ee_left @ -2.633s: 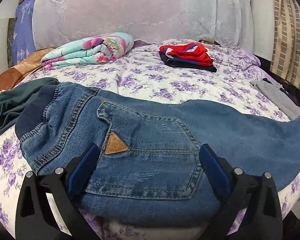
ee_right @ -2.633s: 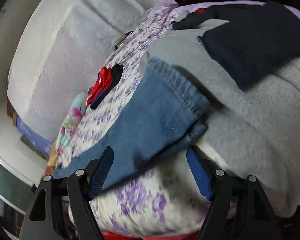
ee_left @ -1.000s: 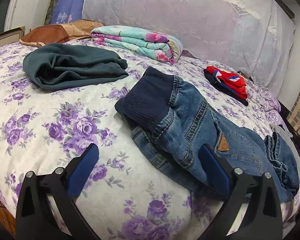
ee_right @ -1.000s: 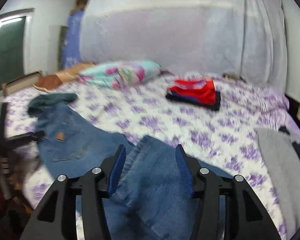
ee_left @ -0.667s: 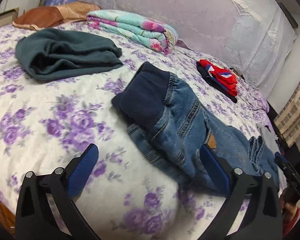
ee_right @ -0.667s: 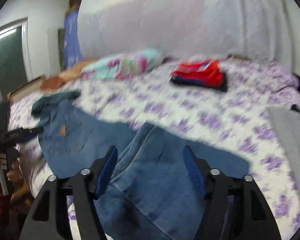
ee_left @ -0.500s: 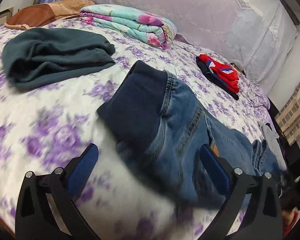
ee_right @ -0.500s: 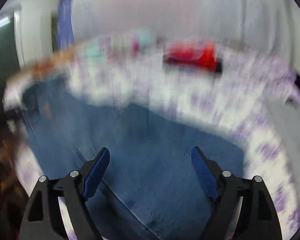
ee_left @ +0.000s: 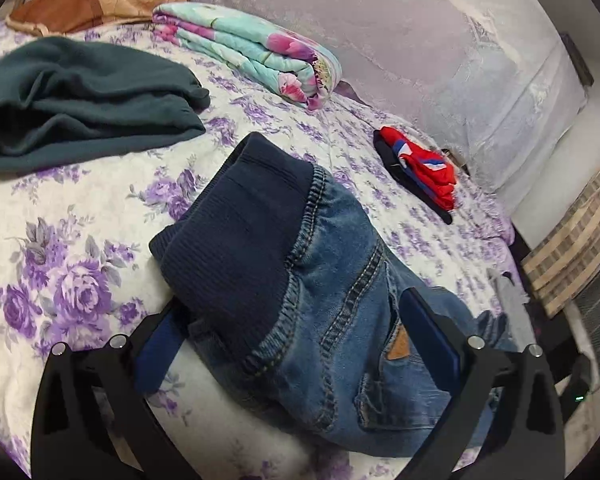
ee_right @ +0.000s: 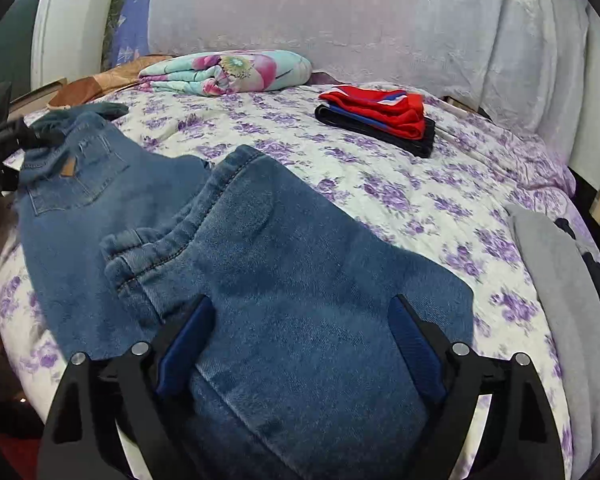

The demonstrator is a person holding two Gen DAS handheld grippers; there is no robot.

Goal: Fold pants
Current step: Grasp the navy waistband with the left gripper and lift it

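While the jeans (ee_left: pixel 320 280) lie part-folded, left gripper (ee_left: pixel 296 340) and right gripper (ee_right: pixel 300 336) both gape apart.

Blue jeans (ee_right: pixel 260 248) are seen spread across a floral bedsheet (ee_right: pixel 400 192), legs doubled back, beneath the wide-open right gripper (ee_right: pixel 300 344). Red and navy clothes (ee_right: pixel 380 118) are stacked at upper right, a floral quilt (ee_right: pixel 224 70) at upper left.

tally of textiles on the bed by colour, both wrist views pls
Blue denim: 1, the jeans
Dark green: 1, garment
Floral turquoise: 1, folded blanket
Red over navy: 1, folded stack
Grey: 1, garment
Brown: 1, cloth
Total: 6
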